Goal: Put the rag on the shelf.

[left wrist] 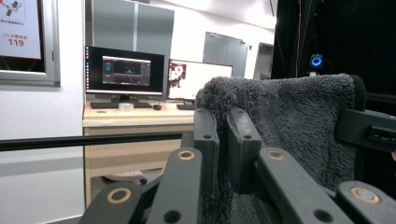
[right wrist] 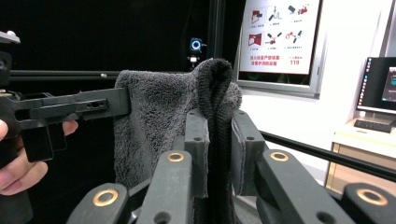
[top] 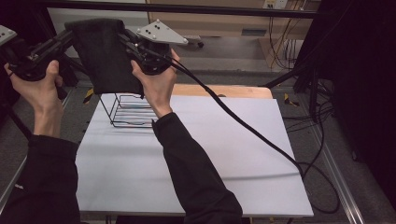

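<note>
The number 119 can be read in red at the foot of a framed wall poster [right wrist: 280,39] in the right gripper view, under a line of small red characters too fine to make out; above them are small red and black pictograms. The same 119 stands at the lower edge of the framed poster [left wrist: 21,37] in the left gripper view. Writing on the two monitor screens [left wrist: 125,70] there is too small to read.

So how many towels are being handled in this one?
1. A dark grey towel hangs above the wire rack, its top corners pinched by the left tool and the right tool. No second towel visible.
</note>
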A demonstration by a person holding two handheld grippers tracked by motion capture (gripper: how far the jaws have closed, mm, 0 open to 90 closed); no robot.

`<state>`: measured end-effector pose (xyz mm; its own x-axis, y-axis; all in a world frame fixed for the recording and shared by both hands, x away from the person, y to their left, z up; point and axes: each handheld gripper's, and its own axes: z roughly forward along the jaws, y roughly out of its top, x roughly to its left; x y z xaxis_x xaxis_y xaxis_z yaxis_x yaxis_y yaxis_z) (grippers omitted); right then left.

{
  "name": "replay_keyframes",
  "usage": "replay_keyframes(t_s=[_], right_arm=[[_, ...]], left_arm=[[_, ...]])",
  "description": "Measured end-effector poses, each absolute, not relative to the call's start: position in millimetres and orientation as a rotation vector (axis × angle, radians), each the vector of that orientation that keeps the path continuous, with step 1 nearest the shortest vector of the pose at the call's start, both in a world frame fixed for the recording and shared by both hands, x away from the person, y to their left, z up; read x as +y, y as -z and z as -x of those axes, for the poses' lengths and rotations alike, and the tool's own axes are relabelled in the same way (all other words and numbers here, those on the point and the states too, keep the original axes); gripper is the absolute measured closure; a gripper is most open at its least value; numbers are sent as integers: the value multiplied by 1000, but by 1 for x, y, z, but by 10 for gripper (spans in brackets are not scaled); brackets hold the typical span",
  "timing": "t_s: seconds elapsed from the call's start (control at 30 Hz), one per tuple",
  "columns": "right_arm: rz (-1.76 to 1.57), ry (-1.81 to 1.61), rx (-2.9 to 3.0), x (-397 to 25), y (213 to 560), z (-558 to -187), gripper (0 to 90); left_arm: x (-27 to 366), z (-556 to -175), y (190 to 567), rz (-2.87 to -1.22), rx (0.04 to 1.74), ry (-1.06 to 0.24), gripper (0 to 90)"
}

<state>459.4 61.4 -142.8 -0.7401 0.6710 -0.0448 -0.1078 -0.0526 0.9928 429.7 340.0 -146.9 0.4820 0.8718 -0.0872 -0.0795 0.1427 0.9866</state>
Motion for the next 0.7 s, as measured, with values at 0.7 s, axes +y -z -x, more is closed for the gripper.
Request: replay_keyframes(t_s=[0.7], right_arm=[[-610, -1831, 1638, 69, 121, -492, 795]], left_arm=[[338, -468, 116, -1241, 860, -837, 831]])
